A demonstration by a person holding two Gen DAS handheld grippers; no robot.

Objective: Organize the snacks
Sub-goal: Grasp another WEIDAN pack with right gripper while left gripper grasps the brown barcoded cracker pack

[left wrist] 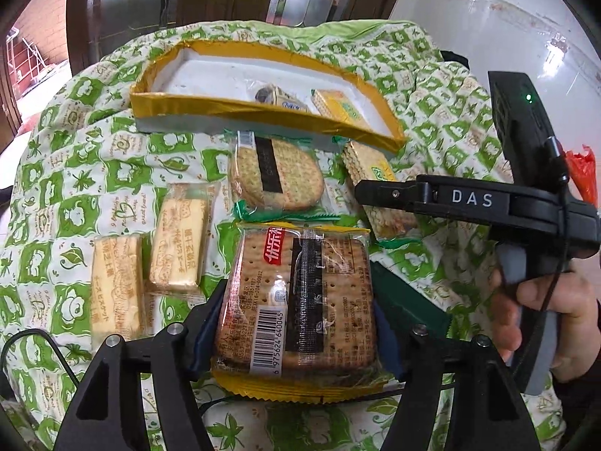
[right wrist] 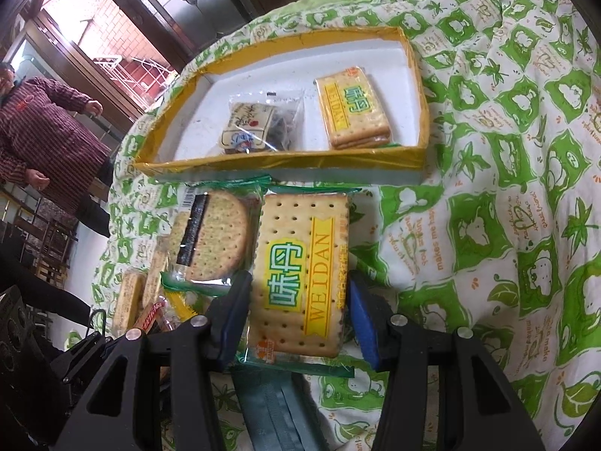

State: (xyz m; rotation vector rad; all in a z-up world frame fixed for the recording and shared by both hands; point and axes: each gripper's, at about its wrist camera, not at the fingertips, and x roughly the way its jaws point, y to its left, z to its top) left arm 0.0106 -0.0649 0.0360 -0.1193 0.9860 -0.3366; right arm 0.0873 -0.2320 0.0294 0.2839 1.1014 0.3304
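Note:
My left gripper is shut on a square brown cracker pack with a barcode label, its blue pads pressing both sides. My right gripper is shut on a yellow Weidan cracker pack lying just in front of the box. In the left wrist view the right gripper reaches in from the right over that pack. The yellow-rimmed white box holds another Weidan pack and a clear pack with dark contents. A round cracker pack lies between the box and my left gripper.
Two pale biscuit bars lie on the green-and-white patterned cloth, left of the held pack. A dark green strap runs under my right gripper. A person stands at the far left. A red bag shows at the right.

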